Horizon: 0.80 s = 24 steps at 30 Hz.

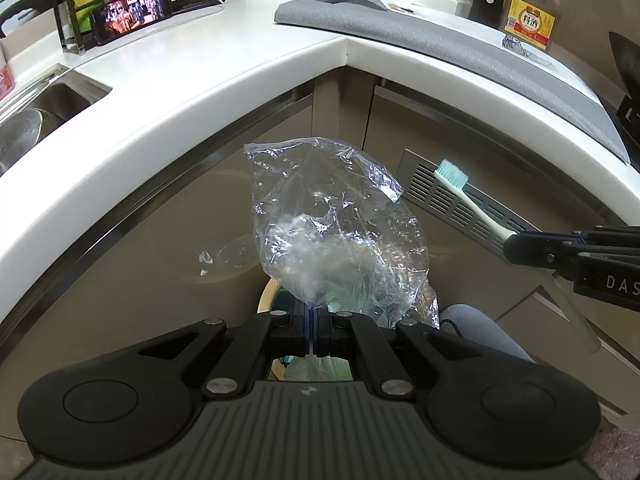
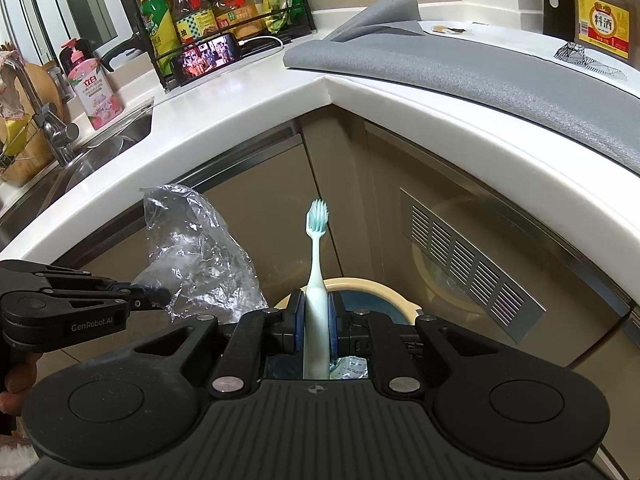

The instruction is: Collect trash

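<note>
My left gripper is shut on a crumpled clear plastic bag, which stands up above its fingers. The bag also shows in the right wrist view, held by the left gripper at the left. My right gripper is shut on a pale green toothbrush, bristles pointing up. In the left wrist view the toothbrush sticks out of the right gripper at the right edge. Both grippers hover over a round cream-rimmed trash bin on the floor, also seen in the left wrist view.
A white L-shaped counter wraps above the beige cabinets. It bears a grey mat, a cooking wine bottle, a phone, a bottle rack and a sink. A vent grille is on the right cabinet.
</note>
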### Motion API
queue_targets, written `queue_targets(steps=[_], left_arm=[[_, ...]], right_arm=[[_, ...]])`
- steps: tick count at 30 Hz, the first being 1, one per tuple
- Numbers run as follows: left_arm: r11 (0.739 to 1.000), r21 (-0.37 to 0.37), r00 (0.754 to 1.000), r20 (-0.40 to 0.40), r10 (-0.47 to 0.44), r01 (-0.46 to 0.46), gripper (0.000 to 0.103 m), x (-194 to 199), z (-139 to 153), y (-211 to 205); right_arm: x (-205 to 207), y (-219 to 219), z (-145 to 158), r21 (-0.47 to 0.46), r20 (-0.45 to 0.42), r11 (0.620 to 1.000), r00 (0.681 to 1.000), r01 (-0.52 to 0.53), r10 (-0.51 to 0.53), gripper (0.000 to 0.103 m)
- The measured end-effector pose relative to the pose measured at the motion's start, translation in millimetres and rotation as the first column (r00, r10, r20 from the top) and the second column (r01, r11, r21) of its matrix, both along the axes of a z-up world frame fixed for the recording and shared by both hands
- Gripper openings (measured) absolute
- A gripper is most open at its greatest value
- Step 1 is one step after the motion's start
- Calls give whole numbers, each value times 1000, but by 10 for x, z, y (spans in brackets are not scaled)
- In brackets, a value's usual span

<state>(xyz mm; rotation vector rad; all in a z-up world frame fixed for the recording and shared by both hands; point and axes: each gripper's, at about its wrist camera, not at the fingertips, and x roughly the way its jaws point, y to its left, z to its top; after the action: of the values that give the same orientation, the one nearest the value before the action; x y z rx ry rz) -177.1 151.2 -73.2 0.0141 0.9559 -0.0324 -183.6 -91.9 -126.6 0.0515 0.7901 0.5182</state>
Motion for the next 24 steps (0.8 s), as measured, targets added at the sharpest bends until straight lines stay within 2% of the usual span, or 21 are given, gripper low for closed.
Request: queue_targets(steps=[18, 24], left_arm=[[1000, 0, 999, -34, -15, 15, 1, 179, -113, -69], [1000, 7, 998, -64, -22, 23, 1, 329, -256, -137]], right_arm=[[175, 36, -100, -8, -21, 1000, 999, 28, -28, 14], [289, 53, -204, -12, -47, 999, 998, 40, -40, 14]])
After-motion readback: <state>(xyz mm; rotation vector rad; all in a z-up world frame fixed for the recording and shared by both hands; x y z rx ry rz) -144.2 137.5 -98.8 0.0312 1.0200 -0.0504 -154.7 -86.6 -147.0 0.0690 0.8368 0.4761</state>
